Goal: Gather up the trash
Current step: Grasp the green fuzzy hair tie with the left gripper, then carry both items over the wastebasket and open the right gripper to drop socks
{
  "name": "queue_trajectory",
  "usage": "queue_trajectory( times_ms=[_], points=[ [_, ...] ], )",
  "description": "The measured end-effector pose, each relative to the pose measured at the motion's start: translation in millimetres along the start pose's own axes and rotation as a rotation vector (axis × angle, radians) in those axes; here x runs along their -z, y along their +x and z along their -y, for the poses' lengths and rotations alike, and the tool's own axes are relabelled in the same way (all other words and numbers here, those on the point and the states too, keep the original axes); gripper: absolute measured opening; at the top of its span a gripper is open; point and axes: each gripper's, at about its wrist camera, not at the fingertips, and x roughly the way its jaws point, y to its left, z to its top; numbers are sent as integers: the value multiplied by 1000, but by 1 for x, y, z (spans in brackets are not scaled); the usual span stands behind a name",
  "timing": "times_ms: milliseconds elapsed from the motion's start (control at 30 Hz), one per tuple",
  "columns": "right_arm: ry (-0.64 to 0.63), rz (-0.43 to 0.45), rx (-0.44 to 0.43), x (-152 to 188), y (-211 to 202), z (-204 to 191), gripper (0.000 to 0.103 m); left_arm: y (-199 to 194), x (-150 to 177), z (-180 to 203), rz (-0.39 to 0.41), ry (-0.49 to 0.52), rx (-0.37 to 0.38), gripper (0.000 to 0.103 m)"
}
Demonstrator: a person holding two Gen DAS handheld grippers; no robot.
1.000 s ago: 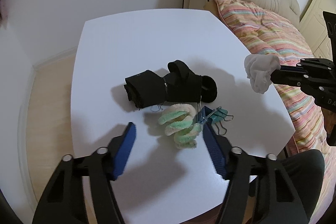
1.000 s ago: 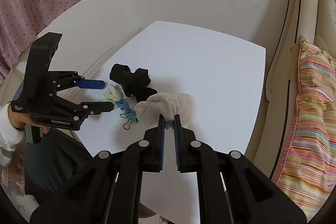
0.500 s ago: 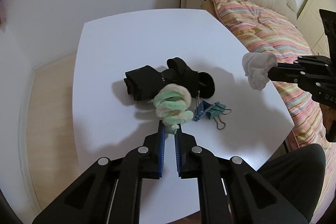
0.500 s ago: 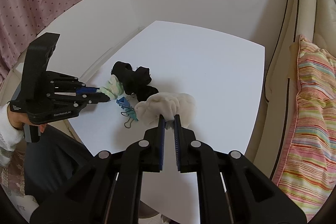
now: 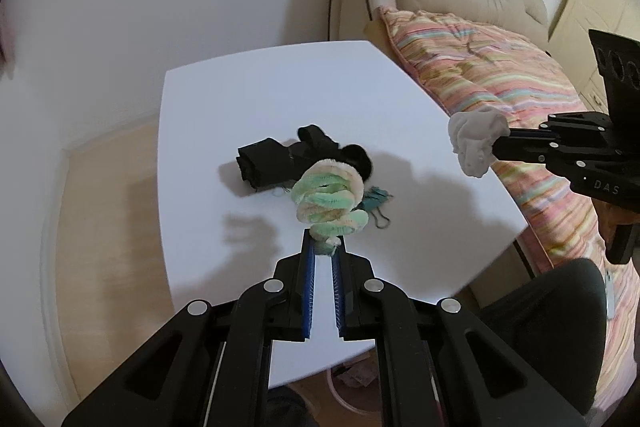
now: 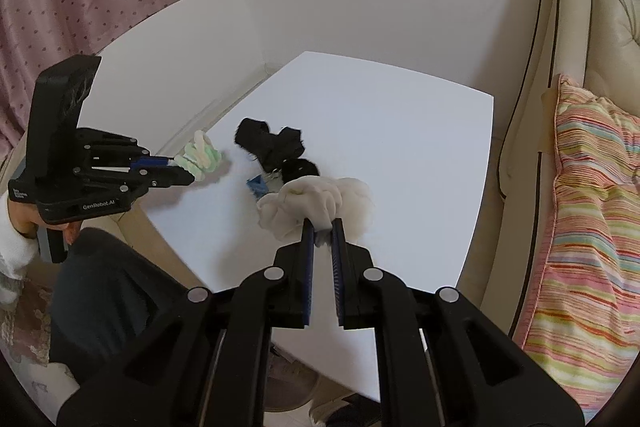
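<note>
Left wrist view: left claw [image 5: 323, 251] clenched on green-cream fuzzy bundle [image 5: 329, 195] at frame centre, raised over white worktop [image 5: 248, 95], black cloth [image 5: 280, 163] behind (binder clips [image 5: 376, 201] partly hidden), right wrist view: right claw [image 6: 322, 231] gripping white wad [image 6: 312, 201] low centre, striped pillow [image 6: 588, 207] right.

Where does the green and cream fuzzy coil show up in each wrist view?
Left wrist: green and cream fuzzy coil at centre, pinched at the left claw tips.
Right wrist: coil at left, mid-height, in that same claw.
Shared landmark: black cloth bundle.
</note>
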Motion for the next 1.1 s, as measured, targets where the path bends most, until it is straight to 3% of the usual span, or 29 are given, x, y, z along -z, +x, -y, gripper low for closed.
queue_trajectory(
  times_ms=[533, 1100],
  points=[
    [-67, 39, -8, 49, -58, -53, 8, -54, 41, 47, 48, 101, 56, 8],
    [-89, -61, -74, 110, -50, -93, 8, -66, 80, 61, 25, 107, 100, 8]
  ],
)
